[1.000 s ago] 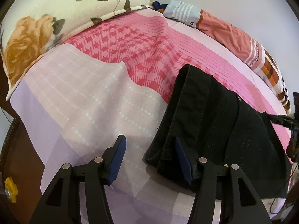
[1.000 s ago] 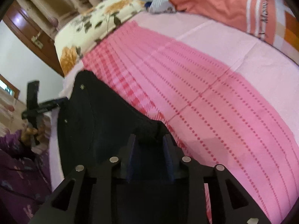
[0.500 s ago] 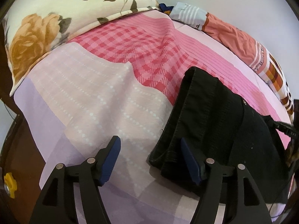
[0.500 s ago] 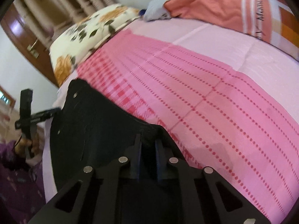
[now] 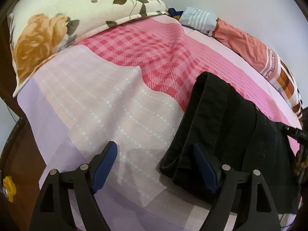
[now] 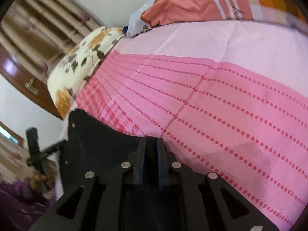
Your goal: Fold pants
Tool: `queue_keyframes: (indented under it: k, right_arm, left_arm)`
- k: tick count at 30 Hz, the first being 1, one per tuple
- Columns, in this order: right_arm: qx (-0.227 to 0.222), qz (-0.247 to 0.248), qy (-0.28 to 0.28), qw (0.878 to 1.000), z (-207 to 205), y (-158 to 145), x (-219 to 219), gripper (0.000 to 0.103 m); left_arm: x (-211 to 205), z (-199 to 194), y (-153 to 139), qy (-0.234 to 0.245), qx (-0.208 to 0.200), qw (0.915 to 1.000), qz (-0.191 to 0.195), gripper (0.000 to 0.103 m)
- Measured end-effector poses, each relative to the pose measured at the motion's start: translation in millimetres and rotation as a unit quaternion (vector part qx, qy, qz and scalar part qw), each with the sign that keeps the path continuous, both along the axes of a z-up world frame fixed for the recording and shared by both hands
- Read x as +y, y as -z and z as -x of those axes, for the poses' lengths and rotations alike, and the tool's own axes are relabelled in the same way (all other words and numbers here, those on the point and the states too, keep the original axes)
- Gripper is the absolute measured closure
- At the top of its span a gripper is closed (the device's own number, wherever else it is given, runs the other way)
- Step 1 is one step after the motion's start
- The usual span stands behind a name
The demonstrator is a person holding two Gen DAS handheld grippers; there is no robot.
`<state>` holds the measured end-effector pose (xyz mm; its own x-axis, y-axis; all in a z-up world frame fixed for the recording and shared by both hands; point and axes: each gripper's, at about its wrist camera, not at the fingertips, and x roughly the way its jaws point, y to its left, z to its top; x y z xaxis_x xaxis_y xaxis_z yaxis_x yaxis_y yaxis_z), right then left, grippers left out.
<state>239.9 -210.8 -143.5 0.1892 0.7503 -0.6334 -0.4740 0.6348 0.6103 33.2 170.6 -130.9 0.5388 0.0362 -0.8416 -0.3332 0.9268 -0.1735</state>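
At the far left of the left wrist view a floral pillow (image 5: pixel 57 25) is lying against the head of the bed, and the pink bedsheet (image 5: pixel 107 100) is spreading toward the near edge. Over that sheet the left gripper (image 5: pixel 154 161) is hovering with its jaws spread wide and nothing between them; its left pad is sitting over bare sheet while its right pad is just overlapping the near left corner of the black pants (image 5: pixel 227 127). The pants are lying folded into a thick dark stack on the right half of this view, their stitched edge running away toward the far side, and an orange blanket (image 5: pixel 246 46) is bunched along the far right. In the right wrist view, which is blurred, the right gripper (image 6: pixel 151 148) is pinching an edge of the pants (image 6: pixel 100 144) between nearly closed jaws, the cloth draping down to the left of it. Judging by this, a fold is under way: the right side is carrying an edge while the left is lining up for a grip. The next move probably calls for the left gripper to shift right, closing on the near corner, so both can be turning the cloth over evenly.
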Motion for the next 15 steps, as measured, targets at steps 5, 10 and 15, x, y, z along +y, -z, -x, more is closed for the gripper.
queue_keyframes:
  k: [5,10,15]
  right_arm:
    - [-0.006,0.006,0.0,1.0,1,0,2,0.095]
    - [-0.006,0.005,0.002,1.0,0,1,1,0.095]
    - [0.005,0.0,0.053,0.999,2,-9,-17,0.062]
  left_arm:
    - [-12,10,-31,0.015,-0.035,0.9986,-0.036,0.022]
    - [-69,0,-27,0.146,-0.004,0.9863,-0.077,0.022]
    - [-66,-8,-3,0.146,0.008,0.9867,-0.07,0.02]
